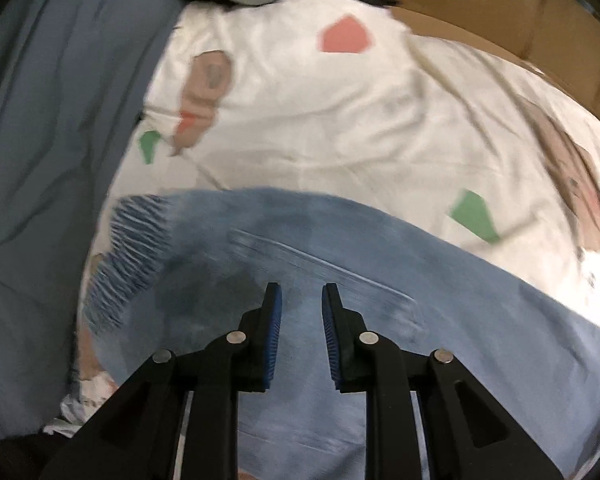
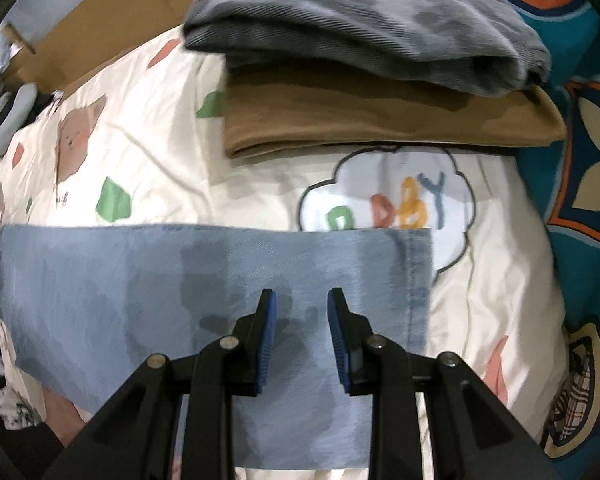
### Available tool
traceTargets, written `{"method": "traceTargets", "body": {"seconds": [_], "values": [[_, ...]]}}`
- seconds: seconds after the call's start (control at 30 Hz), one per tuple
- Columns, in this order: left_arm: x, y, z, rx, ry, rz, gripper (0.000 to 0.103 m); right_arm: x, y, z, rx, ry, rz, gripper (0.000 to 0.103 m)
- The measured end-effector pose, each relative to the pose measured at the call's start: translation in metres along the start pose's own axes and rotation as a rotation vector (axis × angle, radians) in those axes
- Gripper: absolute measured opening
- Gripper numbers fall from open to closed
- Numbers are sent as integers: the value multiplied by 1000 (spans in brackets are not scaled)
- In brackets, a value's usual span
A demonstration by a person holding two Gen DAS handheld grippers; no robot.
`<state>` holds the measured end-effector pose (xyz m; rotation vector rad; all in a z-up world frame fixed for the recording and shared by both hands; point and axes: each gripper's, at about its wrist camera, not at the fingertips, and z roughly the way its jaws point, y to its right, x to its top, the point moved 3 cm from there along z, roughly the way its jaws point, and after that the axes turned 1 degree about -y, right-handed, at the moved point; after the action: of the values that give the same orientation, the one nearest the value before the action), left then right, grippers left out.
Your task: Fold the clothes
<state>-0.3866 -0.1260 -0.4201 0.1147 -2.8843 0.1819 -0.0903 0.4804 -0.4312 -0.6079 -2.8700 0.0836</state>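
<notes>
A light blue denim garment (image 1: pixel 360 288) lies flat on a cream quilt with cartoon prints (image 1: pixel 320 120); its gathered waistband (image 1: pixel 124 256) is at the left. My left gripper (image 1: pixel 301 300) hangs above the denim, open, with nothing between its blue pads. In the right wrist view the same denim (image 2: pixel 140 280) forms a flat rectangle with a stitched hem (image 2: pixel 418 280) at its right edge. My right gripper (image 2: pixel 302 304) points down over it, open and holding nothing. The pictures are slightly blurred.
A folded grey garment (image 2: pixel 360 20) rests on a folded brown one (image 2: pixel 380 120) at the far side of the quilt (image 2: pixel 160 140). Teal patterned bedding (image 2: pixel 580 160) lies to the right, cardboard (image 1: pixel 500 8) behind, and grey-blue cloth (image 1: pixel 52 120) to the left.
</notes>
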Motion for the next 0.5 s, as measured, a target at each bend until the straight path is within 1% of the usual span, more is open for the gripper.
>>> {"method": "traceTargets", "body": {"seconds": [0.1,0.23,0.3,0.4,0.47,0.5], "values": [[-17,37,4,-41,-19,86,21,-6,-22,12,30,-31,-36,25],[-42,93,2,-127,-43,175,21,-22,-45,26,55,-75,-100,26],[-56,123,-4,-196,-36,219,21,-30,-54,33,58,-93,-135,27],[-75,166,-12,-303,-25,287,21,-39,-66,41,55,-99,-204,30],[-87,191,-14,-363,-20,336,21,-46,-73,47,48,-110,-243,31],[-94,204,-15,-380,-22,370,21,-50,-76,50,46,-117,-261,31]]}}
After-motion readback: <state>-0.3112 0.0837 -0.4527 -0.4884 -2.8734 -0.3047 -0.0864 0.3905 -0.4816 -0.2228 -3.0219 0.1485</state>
